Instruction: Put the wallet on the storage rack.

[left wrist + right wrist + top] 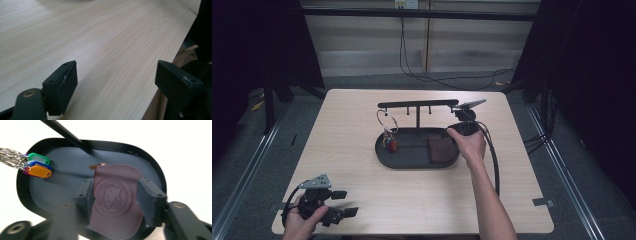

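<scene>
A black oval tray (384, 159) sits mid-table with a T-shaped stand (417, 104) rising from it. A brown leather pouch (442, 149) with an embossed round emblem lies flat in the tray's right end. My right gripper (452, 134) hovers just over it; in the right gripper view its jaws stand apart on either side of the pouch (113, 197), with the pads clear of it. A metal key ring (387, 121) with coloured tags (38, 167) hangs from the stand's left side. My left gripper (346, 203) rests open at the front left corner, nothing between its jaws.
The stand's post (67, 135) rises from the tray floor behind the pouch. Bare wooden table (100, 37) surrounds the tray. The table's front edge runs close by the left gripper (116, 85). Cables trail across the floor beyond the far edge.
</scene>
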A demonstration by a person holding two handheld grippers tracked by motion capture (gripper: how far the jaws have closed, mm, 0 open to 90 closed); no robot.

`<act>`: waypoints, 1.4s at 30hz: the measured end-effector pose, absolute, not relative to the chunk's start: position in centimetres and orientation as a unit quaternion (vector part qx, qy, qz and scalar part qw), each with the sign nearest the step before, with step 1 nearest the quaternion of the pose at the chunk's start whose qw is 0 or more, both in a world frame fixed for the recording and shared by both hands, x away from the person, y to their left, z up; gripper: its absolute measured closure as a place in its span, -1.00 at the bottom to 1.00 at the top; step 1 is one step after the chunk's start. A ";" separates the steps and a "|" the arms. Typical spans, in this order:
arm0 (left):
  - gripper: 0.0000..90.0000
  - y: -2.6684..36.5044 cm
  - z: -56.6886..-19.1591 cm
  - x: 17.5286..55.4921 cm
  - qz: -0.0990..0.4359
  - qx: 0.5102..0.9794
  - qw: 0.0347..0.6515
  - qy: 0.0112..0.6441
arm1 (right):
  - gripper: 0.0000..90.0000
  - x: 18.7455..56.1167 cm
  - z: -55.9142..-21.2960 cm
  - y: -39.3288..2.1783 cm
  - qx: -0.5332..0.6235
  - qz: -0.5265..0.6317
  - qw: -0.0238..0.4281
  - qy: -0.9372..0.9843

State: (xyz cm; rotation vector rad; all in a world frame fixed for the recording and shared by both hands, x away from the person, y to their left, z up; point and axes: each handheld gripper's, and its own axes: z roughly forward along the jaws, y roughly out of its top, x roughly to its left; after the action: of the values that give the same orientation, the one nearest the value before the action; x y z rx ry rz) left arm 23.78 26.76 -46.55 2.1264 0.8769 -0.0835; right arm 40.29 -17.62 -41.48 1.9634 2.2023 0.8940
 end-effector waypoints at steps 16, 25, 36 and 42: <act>-0.59 26.9 -46.7 23.8 -0.034 0.839 0.409 0.358 | -0.38 38.2 -41.3 -20.4 0.639 0.320 0.030 0.699; -0.59 27.0 -46.7 24.0 -0.032 0.838 0.408 0.360 | -0.49 36.6 -41.3 -21.7 0.631 0.345 0.045 0.693; -0.59 27.1 -46.8 24.0 -0.031 0.832 0.407 0.375 | -0.54 33.9 -41.7 -22.6 0.615 0.375 0.066 0.691; -0.59 27.2 -46.7 24.0 -0.030 0.831 0.411 0.374 | -0.56 31.8 -41.8 -23.7 0.611 0.385 0.092 0.686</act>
State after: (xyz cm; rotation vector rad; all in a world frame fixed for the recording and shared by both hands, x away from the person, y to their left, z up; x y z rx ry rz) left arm 24.01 27.19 -46.68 2.0906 0.9423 -0.0762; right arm 31.78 -23.67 -41.81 1.8153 2.0367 1.1435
